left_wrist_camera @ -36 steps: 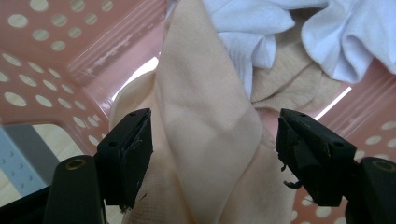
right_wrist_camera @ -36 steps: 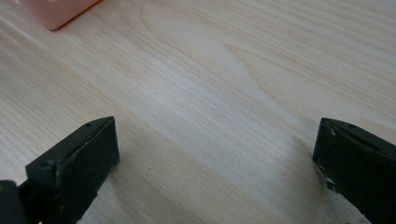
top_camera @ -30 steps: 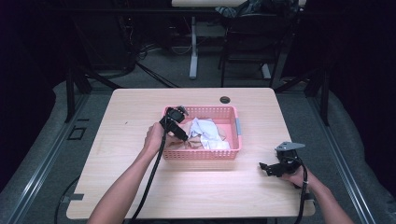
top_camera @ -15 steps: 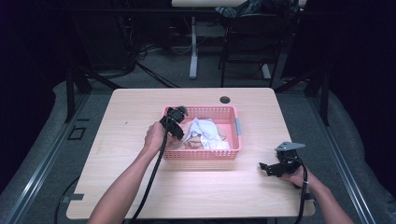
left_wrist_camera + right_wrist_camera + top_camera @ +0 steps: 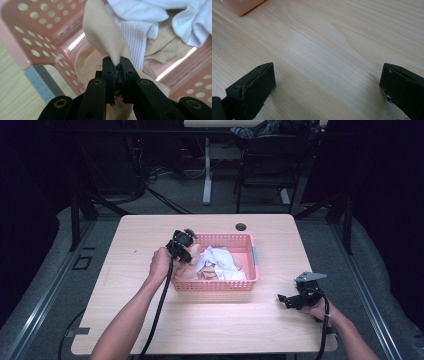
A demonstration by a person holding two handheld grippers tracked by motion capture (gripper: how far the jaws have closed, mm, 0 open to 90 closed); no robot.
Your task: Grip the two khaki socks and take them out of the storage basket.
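Note:
A pink perforated basket [image 5: 215, 284] stands mid-table, holding white and beige cloths [image 5: 217, 262]. My left gripper [image 5: 189, 252] reaches in over the basket's left rim. In the left gripper view its jaws have just been closing and are shut on a fold of beige cloth [image 5: 100, 32], pinched at the tips of the left gripper [image 5: 117, 61]; a white ribbed cloth [image 5: 133, 42] lies just behind. My right gripper [image 5: 285, 299] rests low over the table at the right, open, with bare wood between the jaws of the right gripper [image 5: 327, 82].
A small black round grommet [image 5: 241, 226] sits near the table's far edge. The wooden table [image 5: 150, 320] has bare room left of and in front of the basket. A corner of the basket [image 5: 244, 6] lies ahead of the right gripper. Chairs and desk legs stand beyond the table.
The left gripper's jaws have closed onto the beige cloth inside the basket's left end. The right gripper has not moved.

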